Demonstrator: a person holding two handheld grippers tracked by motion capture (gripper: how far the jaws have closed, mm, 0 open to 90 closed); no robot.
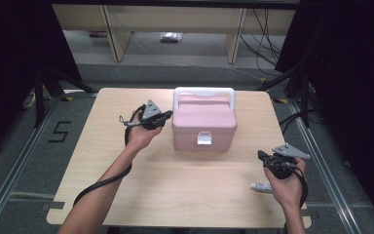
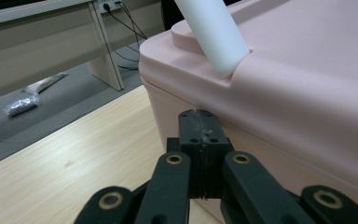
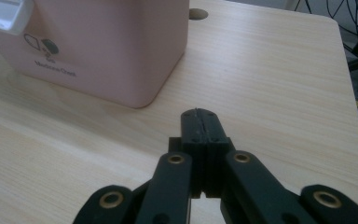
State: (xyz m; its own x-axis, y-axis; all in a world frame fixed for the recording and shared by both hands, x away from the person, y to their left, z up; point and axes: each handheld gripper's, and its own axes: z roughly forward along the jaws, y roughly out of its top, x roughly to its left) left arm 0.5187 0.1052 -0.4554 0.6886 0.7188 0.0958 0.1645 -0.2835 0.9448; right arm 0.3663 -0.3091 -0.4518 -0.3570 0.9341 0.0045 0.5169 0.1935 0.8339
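Pointing its tip at the left side wall of the pink box, the left gripper has its jaws clenched together with nothing between them; in the left gripper view the tip sits just beside that wall, below the lid's edge, though whether it touches is hard to tell. The box stands upright on the wooden table, toward the far middle of it, with its lid down, a white handle lying back across the top and a white latch on the front face toward the person. From the left gripper view, one end of the white handle meets the lid at a round boss near the corner. The right gripper is held well apart from the box, near the table's right front, and its jaws are likewise pressed shut and empty, as the right gripper view shows, pointing over bare table toward the box's front right corner. A small white tube lies on the table just beside the right hand, on its inner side. A black cable trails from the left gripper along the forearm.
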